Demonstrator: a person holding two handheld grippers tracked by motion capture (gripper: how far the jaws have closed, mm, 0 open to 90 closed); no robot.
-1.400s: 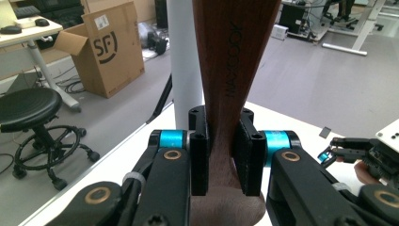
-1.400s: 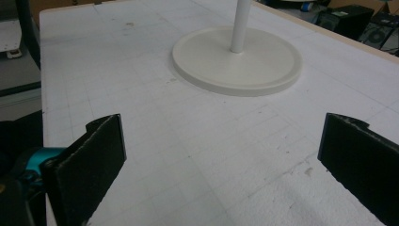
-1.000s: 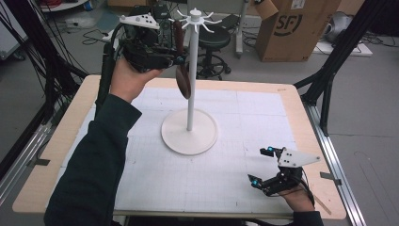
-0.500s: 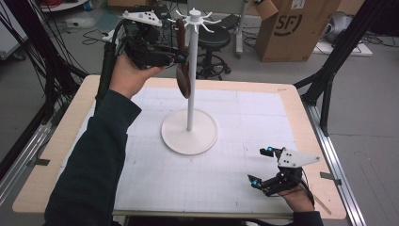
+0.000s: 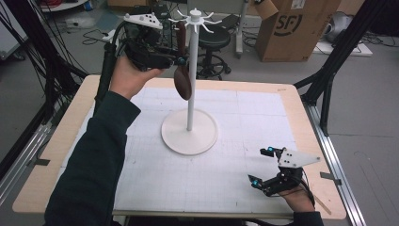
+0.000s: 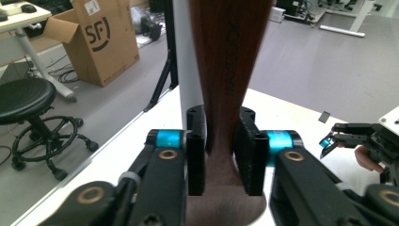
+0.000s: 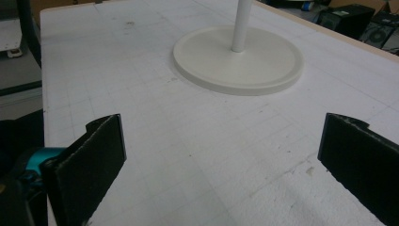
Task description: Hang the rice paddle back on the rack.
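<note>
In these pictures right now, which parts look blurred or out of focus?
Left gripper view: the wooden spoon sits so close that its handle looks soft. Right gripper view: the right gripper has fuzzy jaw edges, while the stand base reads fairly clear. High view: even light, mostly sharp.

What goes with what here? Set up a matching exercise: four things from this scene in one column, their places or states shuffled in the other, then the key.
1 wooden spoon
2 right gripper
3 cardboard box
4 left gripper

A on the floor beyond the table
B jaws wide open, low over the table's near right corner
C upright beside the white stand's pole
D raised, jaws either side of the spoon's handle

Pairs: 1-C, 2-B, 3-A, 4-D.
The left gripper's jaws have just been opening; whether the pads press the handle is unclear.
</note>
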